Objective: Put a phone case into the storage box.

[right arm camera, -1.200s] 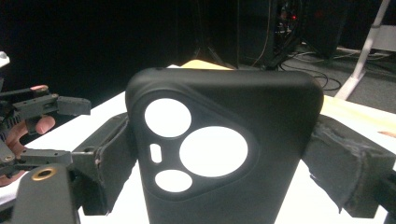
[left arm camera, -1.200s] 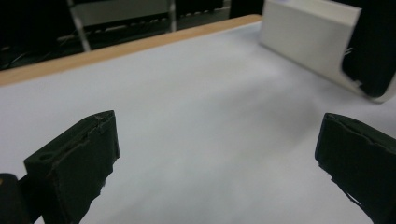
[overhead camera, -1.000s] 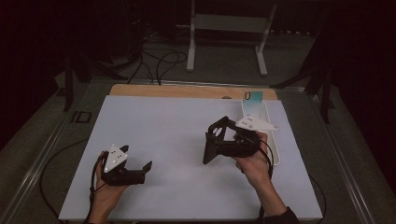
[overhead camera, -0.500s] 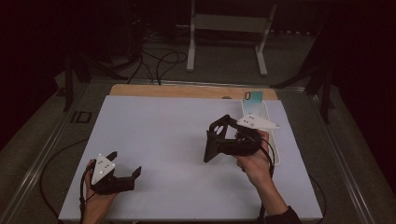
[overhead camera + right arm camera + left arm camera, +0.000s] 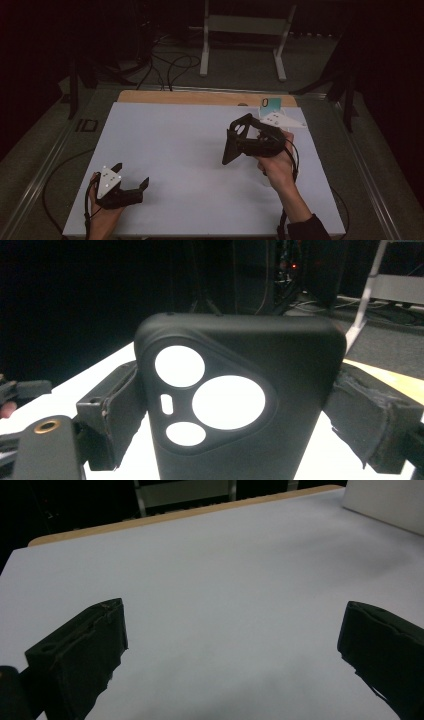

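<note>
The case (image 5: 240,400), a black phone case with camera cut-outs, stands upright between the jaws of our right gripper (image 5: 237,142), which are closed on its two side edges. We judge that gripping it by the edges keeps the back and its holes free for fitting or handing over. In the high view we hold it (image 5: 239,141) raised above the white mat (image 5: 165,145), right of centre. Our left gripper (image 5: 131,181) rests low near the mat's near left corner, jaws wide apart and holding nothing, probably parked out of the way until needed. A teal item (image 5: 272,102) lies at the far edge, well apart.
</note>
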`<state>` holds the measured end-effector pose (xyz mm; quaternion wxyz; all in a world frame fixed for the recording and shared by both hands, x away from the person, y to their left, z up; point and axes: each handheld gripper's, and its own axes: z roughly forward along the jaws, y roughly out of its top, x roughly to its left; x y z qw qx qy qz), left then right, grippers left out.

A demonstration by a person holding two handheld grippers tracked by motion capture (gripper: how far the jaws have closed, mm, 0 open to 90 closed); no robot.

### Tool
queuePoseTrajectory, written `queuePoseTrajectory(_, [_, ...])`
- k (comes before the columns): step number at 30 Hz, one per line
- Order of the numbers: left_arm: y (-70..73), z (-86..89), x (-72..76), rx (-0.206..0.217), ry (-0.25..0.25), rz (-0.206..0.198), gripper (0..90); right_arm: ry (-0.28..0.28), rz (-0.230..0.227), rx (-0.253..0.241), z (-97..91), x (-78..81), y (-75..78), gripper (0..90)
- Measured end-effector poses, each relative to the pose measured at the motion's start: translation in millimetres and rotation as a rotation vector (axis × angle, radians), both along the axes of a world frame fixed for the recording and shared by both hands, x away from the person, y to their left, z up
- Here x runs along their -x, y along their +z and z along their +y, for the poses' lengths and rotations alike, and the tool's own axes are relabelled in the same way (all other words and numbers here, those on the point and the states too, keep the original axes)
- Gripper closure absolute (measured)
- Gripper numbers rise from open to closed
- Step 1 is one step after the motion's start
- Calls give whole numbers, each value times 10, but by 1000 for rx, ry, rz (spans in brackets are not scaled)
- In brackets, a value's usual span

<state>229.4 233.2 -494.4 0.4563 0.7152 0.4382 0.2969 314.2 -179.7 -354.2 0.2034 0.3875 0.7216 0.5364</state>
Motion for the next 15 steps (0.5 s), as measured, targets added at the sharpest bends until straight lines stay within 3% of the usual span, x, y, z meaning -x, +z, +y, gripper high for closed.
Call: queuePoseTrajectory(15, [6, 18, 5, 0, 12, -2, 3, -97, -16, -17, -203, -279, 104, 142])
